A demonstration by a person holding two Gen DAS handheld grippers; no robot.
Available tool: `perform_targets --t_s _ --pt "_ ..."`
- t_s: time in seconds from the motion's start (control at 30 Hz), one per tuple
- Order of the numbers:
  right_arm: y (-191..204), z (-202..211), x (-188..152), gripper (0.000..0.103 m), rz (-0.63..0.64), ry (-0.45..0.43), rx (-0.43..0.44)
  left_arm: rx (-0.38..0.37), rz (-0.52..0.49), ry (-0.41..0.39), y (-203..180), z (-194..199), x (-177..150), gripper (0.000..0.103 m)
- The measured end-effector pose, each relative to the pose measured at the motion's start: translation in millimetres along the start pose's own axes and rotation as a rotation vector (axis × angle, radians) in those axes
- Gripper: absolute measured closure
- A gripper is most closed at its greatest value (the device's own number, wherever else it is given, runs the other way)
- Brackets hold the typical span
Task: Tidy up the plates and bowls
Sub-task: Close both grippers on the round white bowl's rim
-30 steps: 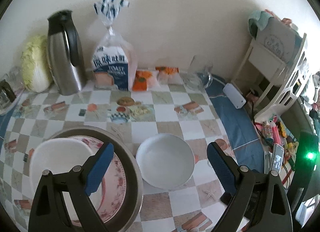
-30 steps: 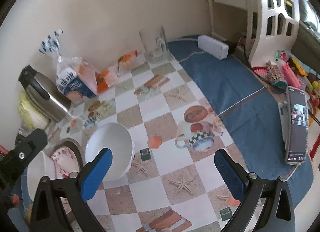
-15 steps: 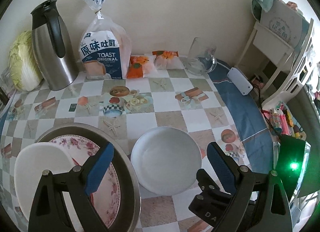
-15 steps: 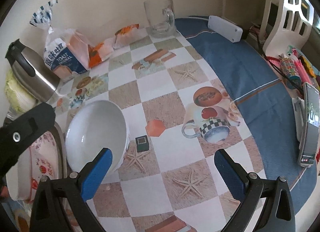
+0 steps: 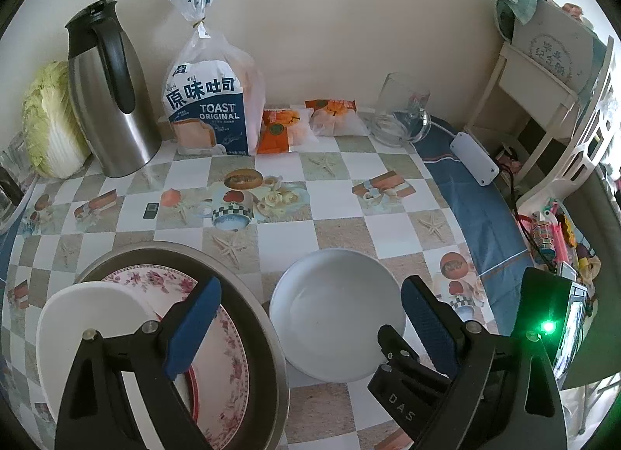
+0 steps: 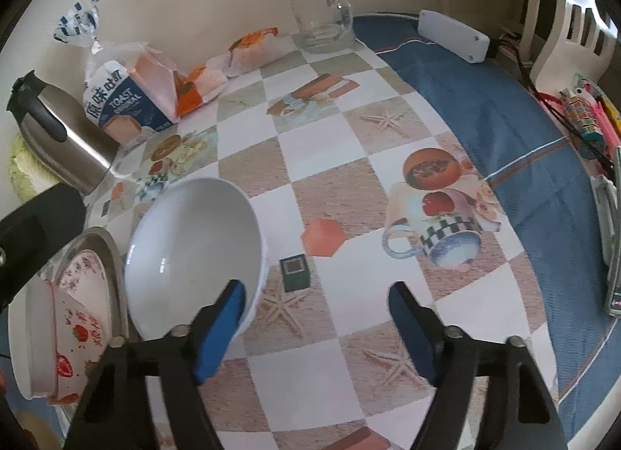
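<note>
A plain white bowl point(image 5: 337, 310) point(image 6: 194, 252) stands on the checked tablecloth. To its left a metal pan point(image 5: 248, 294) point(image 6: 110, 256) holds a floral plate point(image 5: 229, 349) point(image 6: 83, 275). A white bowl with strawberry prints point(image 5: 85, 337) point(image 6: 50, 333) lies on that plate. My right gripper point(image 6: 316, 327) hangs low at the plain bowl's near right rim. Its jaws are closing: the left pad is over the bowl's inside, the right pad stands well outside, and neither presses on the rim. My left gripper point(image 5: 310, 327) is open above the gap between pan and bowl, holding nothing.
Along the wall stand a steel thermos jug point(image 5: 108, 100), a toast bag point(image 5: 213, 100), snack packets point(image 5: 306, 124), a glass mug point(image 5: 403, 112) and a cabbage point(image 5: 50, 124). A white box point(image 6: 452, 36) lies on the blue cloth border, and a phone point(image 6: 613, 252) at the right edge.
My right gripper has come down close to the plain bowl's rim and its jaws have narrowed. The left gripper sank a little, and the right gripper's body now shows in its view.
</note>
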State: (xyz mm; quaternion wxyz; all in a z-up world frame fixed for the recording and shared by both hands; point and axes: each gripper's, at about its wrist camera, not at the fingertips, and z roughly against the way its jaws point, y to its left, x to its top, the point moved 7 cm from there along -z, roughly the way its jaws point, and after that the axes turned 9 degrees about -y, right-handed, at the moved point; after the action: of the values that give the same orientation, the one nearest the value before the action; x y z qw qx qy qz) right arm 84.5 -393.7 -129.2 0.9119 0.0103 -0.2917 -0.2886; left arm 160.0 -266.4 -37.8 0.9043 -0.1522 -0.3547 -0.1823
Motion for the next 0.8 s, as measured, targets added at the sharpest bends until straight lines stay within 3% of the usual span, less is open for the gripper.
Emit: perform_targets --t_s 0.27,0.67,0.8 --pt "13 -4 -3 0.067 -0.019 0.003 0.075 0.01 0.015 0.012 3 -2 -1 0.009" --pt "-11 3 5 0.082 -0.063 -0.027 0.037 0.009 -0.011 0.016 -5 -2 -3 0.01" --pt "-22 6 6 0.084 -0.086 -0.031 0.026 0.008 -0.024 0.033 -9 -7 -7 0.021"
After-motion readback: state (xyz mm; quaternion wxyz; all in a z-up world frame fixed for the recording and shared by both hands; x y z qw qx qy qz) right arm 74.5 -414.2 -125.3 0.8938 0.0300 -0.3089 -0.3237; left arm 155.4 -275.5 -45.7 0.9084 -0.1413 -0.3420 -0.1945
